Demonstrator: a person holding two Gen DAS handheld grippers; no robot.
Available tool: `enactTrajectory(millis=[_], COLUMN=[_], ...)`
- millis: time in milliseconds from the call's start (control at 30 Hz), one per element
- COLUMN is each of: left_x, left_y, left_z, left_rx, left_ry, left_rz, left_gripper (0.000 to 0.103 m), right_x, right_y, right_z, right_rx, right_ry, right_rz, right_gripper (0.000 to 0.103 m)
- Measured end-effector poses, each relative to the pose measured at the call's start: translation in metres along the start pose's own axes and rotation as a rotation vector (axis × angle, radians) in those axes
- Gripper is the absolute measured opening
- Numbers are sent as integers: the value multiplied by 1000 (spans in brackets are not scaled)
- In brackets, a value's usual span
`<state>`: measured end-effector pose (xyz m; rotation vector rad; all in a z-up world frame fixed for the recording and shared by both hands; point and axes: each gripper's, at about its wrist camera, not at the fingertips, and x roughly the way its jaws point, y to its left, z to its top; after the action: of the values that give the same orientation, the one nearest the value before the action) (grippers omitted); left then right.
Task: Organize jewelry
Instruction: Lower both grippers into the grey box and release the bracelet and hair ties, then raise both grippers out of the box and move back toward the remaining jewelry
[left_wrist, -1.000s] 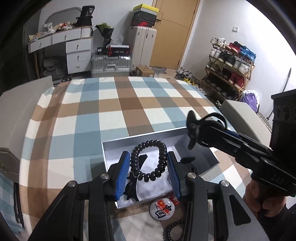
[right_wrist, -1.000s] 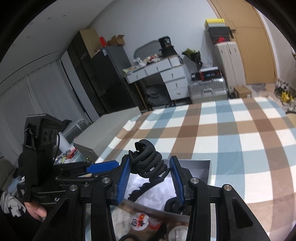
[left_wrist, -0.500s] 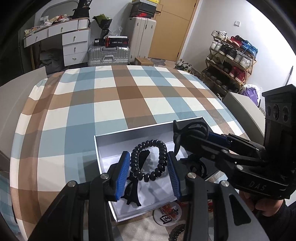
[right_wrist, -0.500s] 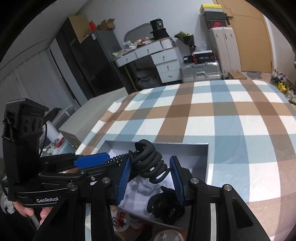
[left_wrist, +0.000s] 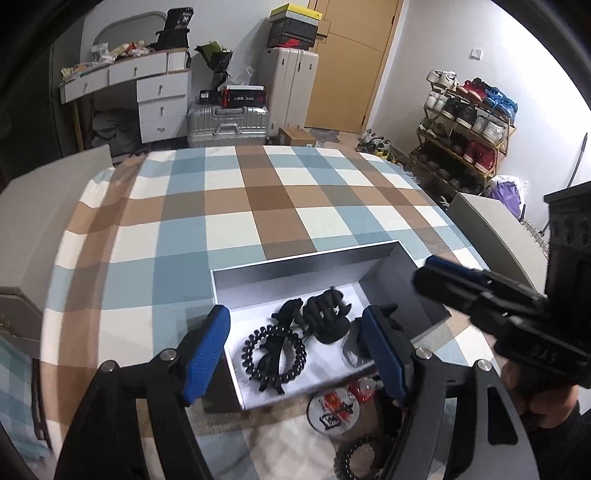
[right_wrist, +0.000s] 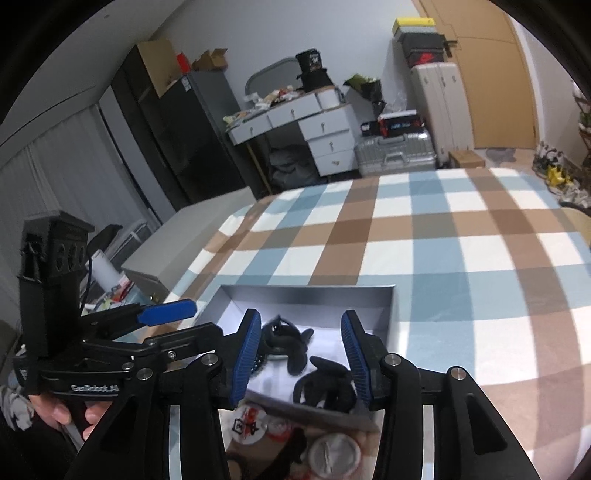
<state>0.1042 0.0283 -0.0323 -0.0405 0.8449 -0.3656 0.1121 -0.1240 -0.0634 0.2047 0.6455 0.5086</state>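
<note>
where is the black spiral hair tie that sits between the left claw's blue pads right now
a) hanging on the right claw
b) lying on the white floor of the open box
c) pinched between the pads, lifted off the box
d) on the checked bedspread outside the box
b: the spiral hair tie lies flat on the floor of the box, and the left claw is opening with its pads clear of it.
</note>
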Motion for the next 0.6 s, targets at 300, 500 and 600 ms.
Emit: enactTrajectory(millis=[300, 500, 600], left_x=[-27, -47, -56], left_y=[-12, -13, -19], left_z=[-5, -9, -13], left_rx=[39, 13, 10], left_ry=[-58, -128, -163], left_rz=[104, 152, 166], left_gripper=[70, 81, 82], right_x=[-48, -76, -88], right_y=[8, 7, 9], right_z=[-8, -16, -19], right_rx=[4, 27, 27], right_ry=[-98, -146, -175], right_rz=[-74, -85, -84], right_gripper=[79, 90, 97])
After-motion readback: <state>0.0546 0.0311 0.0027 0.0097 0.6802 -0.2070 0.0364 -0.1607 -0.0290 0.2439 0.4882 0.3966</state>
